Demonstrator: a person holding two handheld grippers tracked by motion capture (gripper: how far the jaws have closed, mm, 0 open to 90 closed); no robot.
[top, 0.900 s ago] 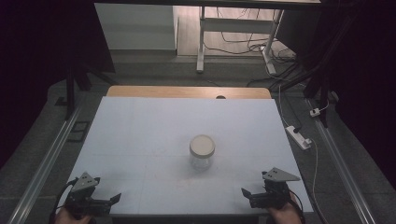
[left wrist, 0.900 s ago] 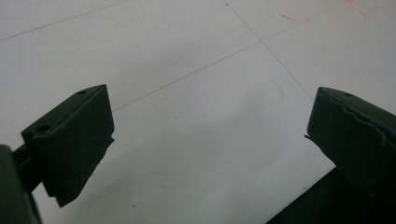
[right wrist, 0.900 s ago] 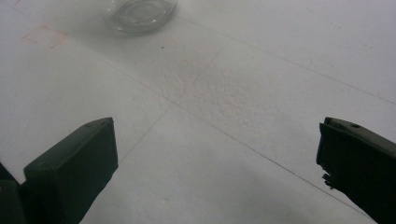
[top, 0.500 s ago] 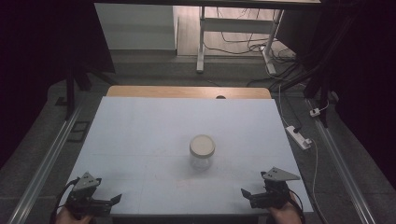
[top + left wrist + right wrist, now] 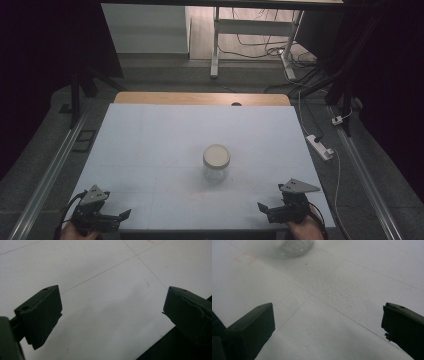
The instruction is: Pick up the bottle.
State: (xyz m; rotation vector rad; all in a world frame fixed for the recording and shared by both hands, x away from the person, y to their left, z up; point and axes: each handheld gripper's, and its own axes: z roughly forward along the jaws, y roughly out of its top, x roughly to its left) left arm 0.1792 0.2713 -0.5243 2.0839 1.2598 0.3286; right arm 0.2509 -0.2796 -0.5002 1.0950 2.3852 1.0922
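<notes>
**Waiting at the near edge, with the jar not yet touched**

Looking down from the high view first: the jar (image 5: 216,163) stands upright near the middle of the white table (image 5: 150,140), with its pale lid on. The left gripper (image 5: 121,215) sits at about 7 o'clock from the jar, and the right gripper (image 5: 262,207) at about 5 o'clock. Both are well apart from it. Since a moment ago almost nothing has moved. The left gripper has slid a tiny bit, and the right one has stayed put. The jar has not shifted at all. So I think the work on the jar has not really begun, and a reach toward 12 o'clock comes first. The hands are cut off by the bottom edge, and the floor around the table is dark and hard to make out.

Next, the left gripper view: its two black jaws are spread wide with nothing between them, just bare table. A dark strip at 5 o'clock looks like the table edge.

Last, the right gripper view: these jaws are spread wide and empty too. The jar's glass bottom (image 5: 294,247) peeks in at 11 o'clock, blurry, and its top is cut off.
</notes>
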